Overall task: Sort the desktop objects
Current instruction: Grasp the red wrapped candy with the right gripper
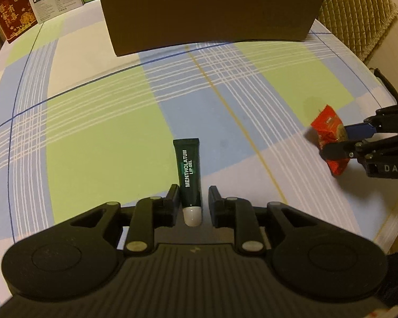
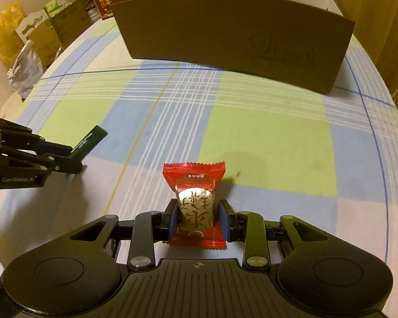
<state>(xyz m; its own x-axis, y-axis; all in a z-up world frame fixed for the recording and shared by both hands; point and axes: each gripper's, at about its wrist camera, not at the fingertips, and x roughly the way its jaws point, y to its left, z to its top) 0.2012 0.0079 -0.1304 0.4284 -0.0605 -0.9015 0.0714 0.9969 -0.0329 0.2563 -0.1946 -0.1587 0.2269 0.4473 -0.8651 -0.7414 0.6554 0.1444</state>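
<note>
A dark green lip gel tube stands between the fingers of my left gripper, white cap toward the camera; the gripper is shut on it. The right wrist view shows that tube sticking out of the left gripper at the left edge. My right gripper is shut on a red candy packet with a silver label, its blue pads on both sides. In the left wrist view the packet hangs above the cloth in the right gripper. A brown cardboard box stands at the far side.
A checked blue, green and white tablecloth covers the round table. A red gift box and white-green cartons stand at the far left edge. A woven chair back rises at the right. Bags and cartons sit beyond the left edge.
</note>
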